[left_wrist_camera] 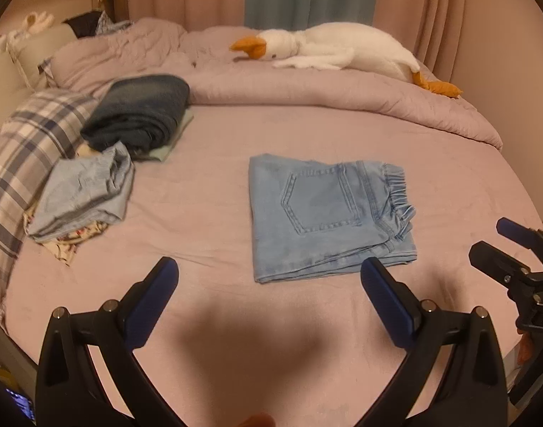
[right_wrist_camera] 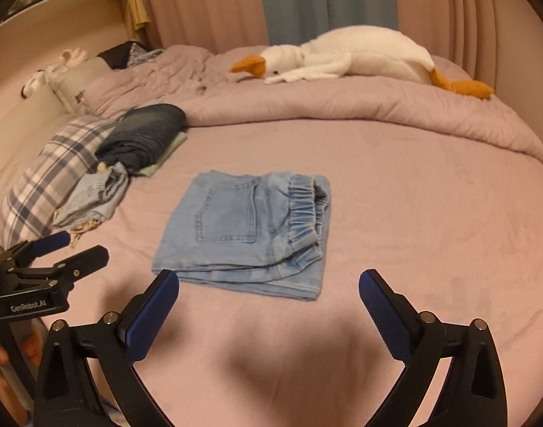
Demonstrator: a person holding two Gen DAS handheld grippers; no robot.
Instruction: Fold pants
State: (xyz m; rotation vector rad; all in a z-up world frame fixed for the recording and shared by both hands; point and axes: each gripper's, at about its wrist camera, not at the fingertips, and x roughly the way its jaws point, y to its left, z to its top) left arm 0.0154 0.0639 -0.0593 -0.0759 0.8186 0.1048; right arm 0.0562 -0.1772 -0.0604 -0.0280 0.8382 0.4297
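On the bed [left_wrist_camera: 342,135], the folded light-blue pants [left_wrist_camera: 328,213] lie flat near the middle of the pink sheet, pocket side up. Both the left gripper [left_wrist_camera: 269,277] and the right gripper [right_wrist_camera: 269,288] hover above the near edge with fingers spread wide, gripping nothing. Folded clothes [left_wrist_camera: 140,114] sit stacked beside a plaid pillow [left_wrist_camera: 26,149].

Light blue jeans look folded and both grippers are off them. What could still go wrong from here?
1. The light blue jeans have loose layered edges nearest the grippers; a snag might undo the fold.
2. Moving them toward the dark folded pants risks toppling that untidy pile.
3. The open left gripper and right gripper could catch the sheet.
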